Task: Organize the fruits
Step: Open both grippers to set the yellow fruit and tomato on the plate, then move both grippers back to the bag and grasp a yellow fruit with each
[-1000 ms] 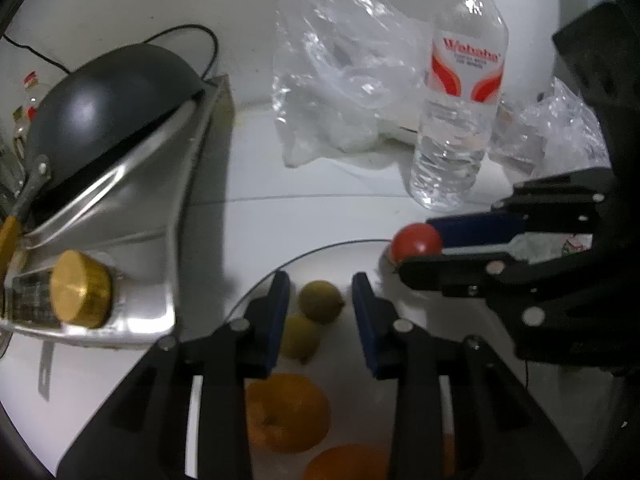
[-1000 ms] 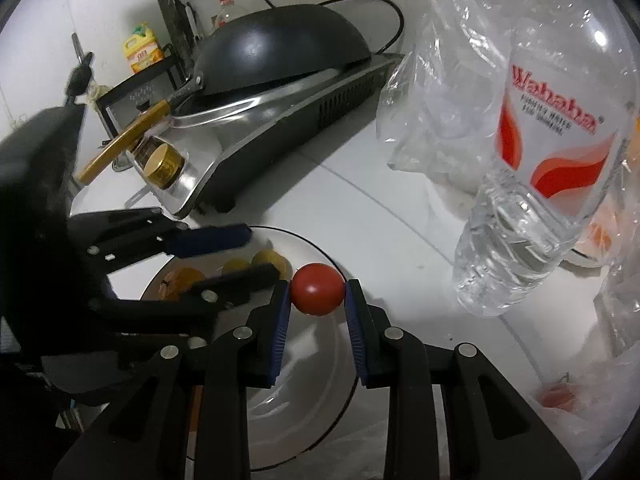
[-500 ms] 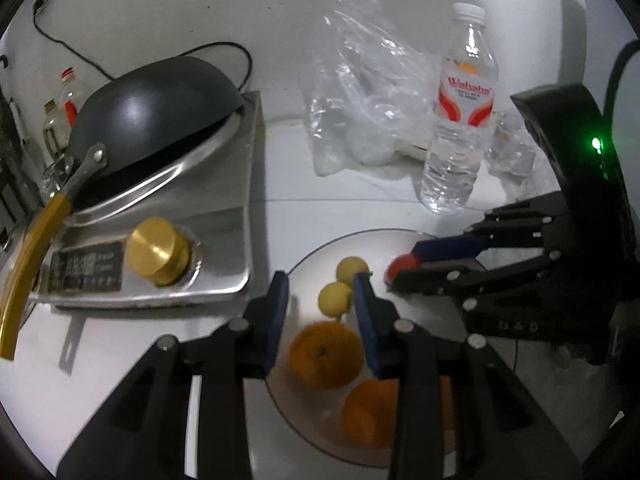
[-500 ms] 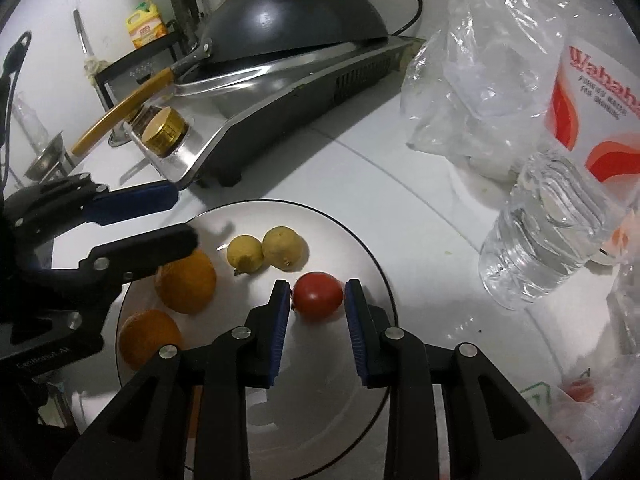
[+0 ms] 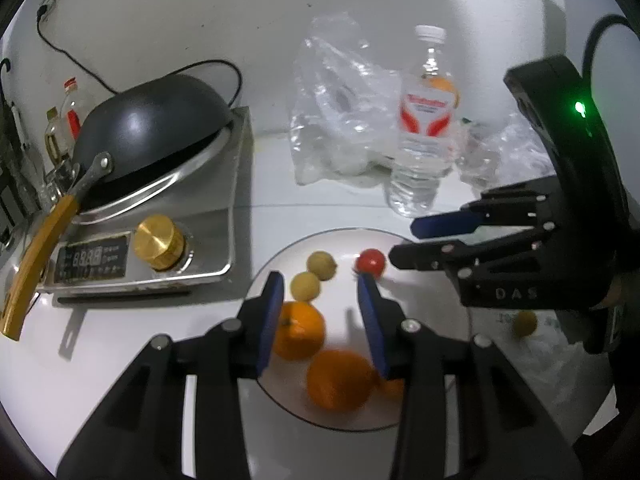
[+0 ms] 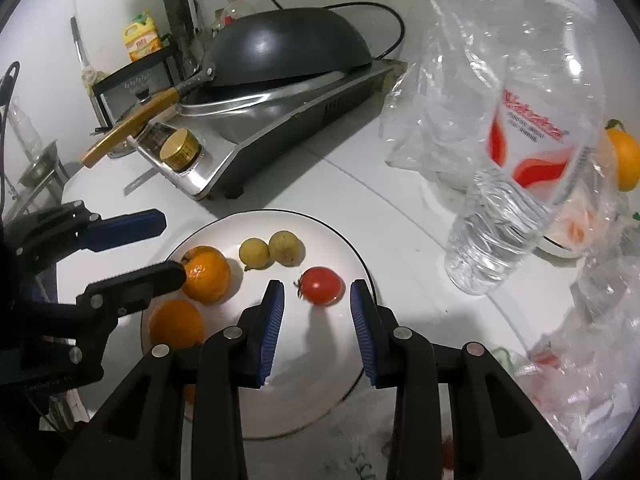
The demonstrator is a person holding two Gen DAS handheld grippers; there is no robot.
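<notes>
Both claws tilt down over the plate (image 6: 352,256), jaws apart and just opening wider, nothing gripped. Just ahead of the right gripper (image 6: 316,312) lies the tomato (image 6: 321,285) — red, glossy, free of its pads. Beyond the left gripper (image 5: 320,316) sit two oranges (image 5: 298,334) — then two small yellow fruits (image 5: 306,286).

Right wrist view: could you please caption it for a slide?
Open right tongs around the tomato resting on the plate.
</notes>
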